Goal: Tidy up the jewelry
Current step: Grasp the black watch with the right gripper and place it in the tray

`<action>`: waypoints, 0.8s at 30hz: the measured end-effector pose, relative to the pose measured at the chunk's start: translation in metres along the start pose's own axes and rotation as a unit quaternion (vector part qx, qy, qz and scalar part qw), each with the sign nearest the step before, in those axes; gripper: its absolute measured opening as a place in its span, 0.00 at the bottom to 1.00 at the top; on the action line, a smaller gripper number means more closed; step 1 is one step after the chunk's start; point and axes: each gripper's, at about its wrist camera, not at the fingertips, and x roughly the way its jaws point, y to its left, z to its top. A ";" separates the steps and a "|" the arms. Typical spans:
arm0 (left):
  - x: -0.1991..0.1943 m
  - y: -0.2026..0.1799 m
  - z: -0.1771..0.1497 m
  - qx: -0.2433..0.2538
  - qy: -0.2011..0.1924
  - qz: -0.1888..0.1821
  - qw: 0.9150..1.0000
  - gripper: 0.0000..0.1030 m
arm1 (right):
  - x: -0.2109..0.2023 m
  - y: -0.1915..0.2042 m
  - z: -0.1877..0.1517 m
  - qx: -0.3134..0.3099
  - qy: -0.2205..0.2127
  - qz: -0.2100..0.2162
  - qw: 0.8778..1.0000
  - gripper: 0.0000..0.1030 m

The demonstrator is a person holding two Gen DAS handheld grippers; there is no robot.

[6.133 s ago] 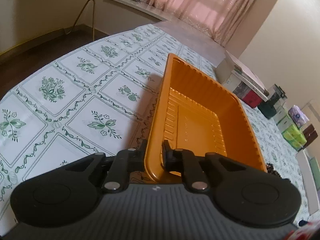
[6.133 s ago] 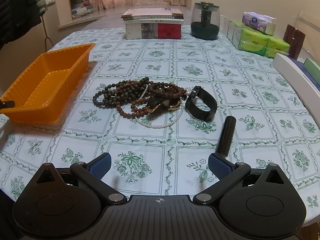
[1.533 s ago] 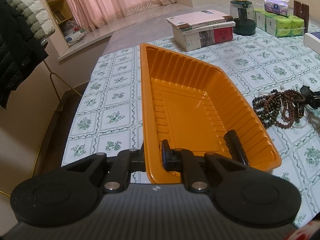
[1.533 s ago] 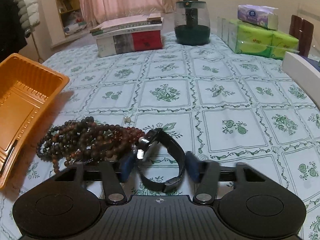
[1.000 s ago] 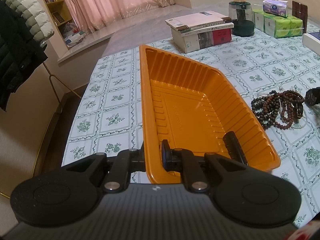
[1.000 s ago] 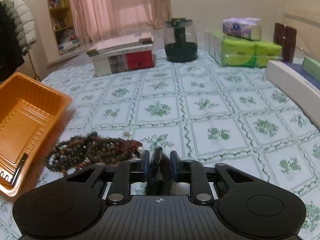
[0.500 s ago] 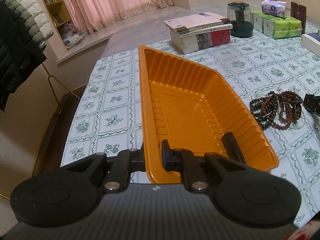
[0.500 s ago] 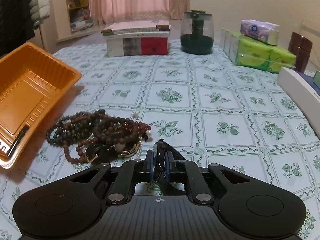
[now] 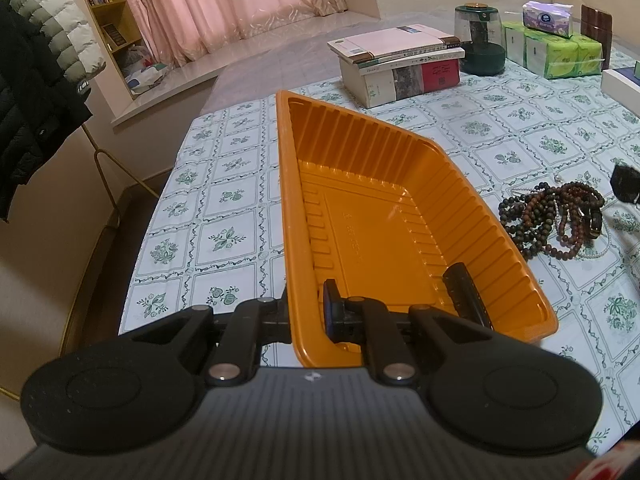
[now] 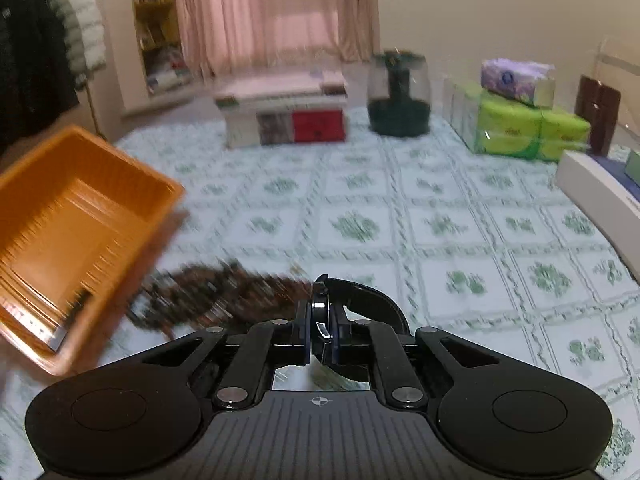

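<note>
My left gripper (image 9: 308,312) is shut on the near rim of the orange tray (image 9: 384,208). A black stick-shaped item (image 9: 466,294) lies inside the tray at its near right corner. A pile of brown bead bracelets (image 9: 556,218) lies on the tablecloth right of the tray. My right gripper (image 10: 321,330) is shut on a black wristwatch (image 10: 360,300) and holds it above the table, just right of the blurred bead pile (image 10: 216,296). The tray also shows at the left of the right wrist view (image 10: 76,232).
A stack of books (image 9: 400,64), a dark green jar (image 9: 480,40), green tissue packs (image 9: 560,50) and a white box (image 10: 596,184) stand along the far and right sides of the floral tablecloth (image 10: 440,224). A coat rack with jackets (image 9: 36,92) stands left of the table.
My right gripper has lifted the black watch off the table and is moving fast; its view is blurred. The left gripper keeps its hold on the tray, nearly still.
</note>
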 end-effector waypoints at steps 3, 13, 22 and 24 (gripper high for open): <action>0.000 0.000 0.000 0.000 0.000 0.000 1.000 0.11 | -0.010 0.020 0.013 0.004 -0.014 0.040 0.999 0.09; 0.000 -0.001 0.001 0.008 -0.005 -0.008 1.000 0.11 | 0.015 0.131 0.027 0.006 0.027 0.249 0.968 0.09; 0.001 0.001 -0.001 0.006 -0.006 -0.011 1.000 0.11 | 0.055 0.166 0.016 0.023 0.068 0.299 0.951 0.09; 0.002 0.002 -0.001 0.005 -0.005 -0.011 1.000 0.11 | 0.059 0.164 0.016 0.038 0.075 0.308 0.948 0.09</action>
